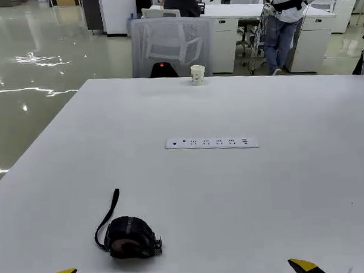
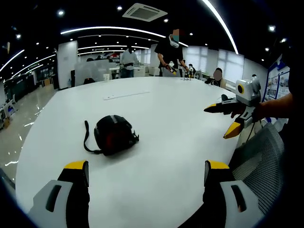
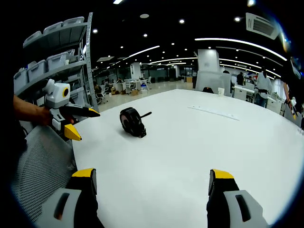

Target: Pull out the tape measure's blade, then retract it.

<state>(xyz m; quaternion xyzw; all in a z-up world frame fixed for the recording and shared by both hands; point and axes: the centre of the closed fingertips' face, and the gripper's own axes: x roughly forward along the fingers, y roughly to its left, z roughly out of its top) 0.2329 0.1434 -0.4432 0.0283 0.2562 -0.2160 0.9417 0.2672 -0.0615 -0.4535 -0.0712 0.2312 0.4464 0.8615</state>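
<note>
Tape measure (image 1: pixel 131 236) on white table (image 1: pixel 244 188)

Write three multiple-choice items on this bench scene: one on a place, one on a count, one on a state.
1. Where on the table does the tape measure lie?
A. At the far edge
B. By the near edge, left of centre in the head view
C. Dead centre

2. How many paper cups stand on the table?
A. Three
B. Two
C. One

3. How is the left gripper?
A. Open, holding nothing
B. Shut on the tape measure
C. Shut on the strap

Key: 1 B, it sits low in the head view, close to the person. 2 C, a single cup stands at the far edge. 3 A, its jaws stand wide apart with bare table between them.
</note>
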